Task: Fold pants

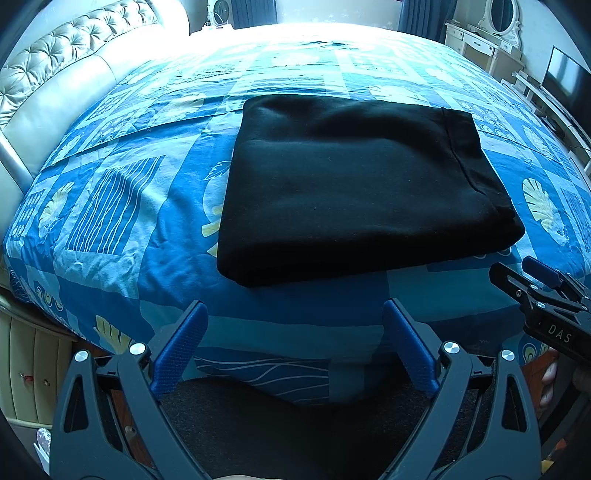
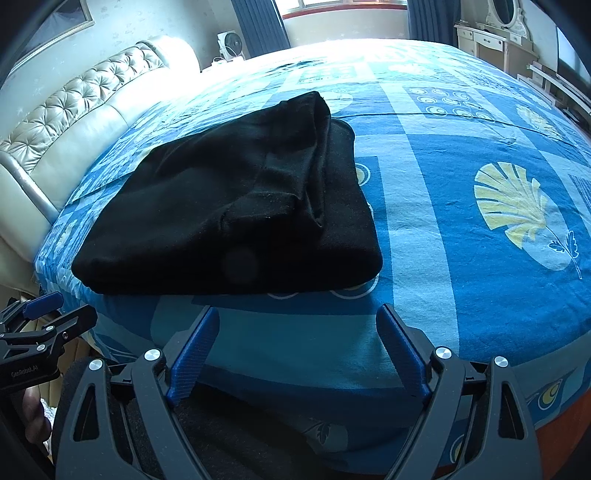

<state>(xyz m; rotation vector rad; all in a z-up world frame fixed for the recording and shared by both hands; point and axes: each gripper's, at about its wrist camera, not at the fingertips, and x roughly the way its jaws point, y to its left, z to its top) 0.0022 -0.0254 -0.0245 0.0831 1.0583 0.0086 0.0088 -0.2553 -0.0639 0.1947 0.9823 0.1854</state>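
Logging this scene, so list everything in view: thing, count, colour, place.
pants: one, black, folded into a flat stack near the bed's front edge
bedspread: one, blue patterned with pale yellow leaves, covering the bed
headboard: one, cream tufted, left side
fan: one, white, far left corner
curtains: dark blue, by the window
dressing table: one, cream with oval mirror, far right
left gripper: fingers blue, open, off the pants
right gripper: fingers blue, open, off the pants
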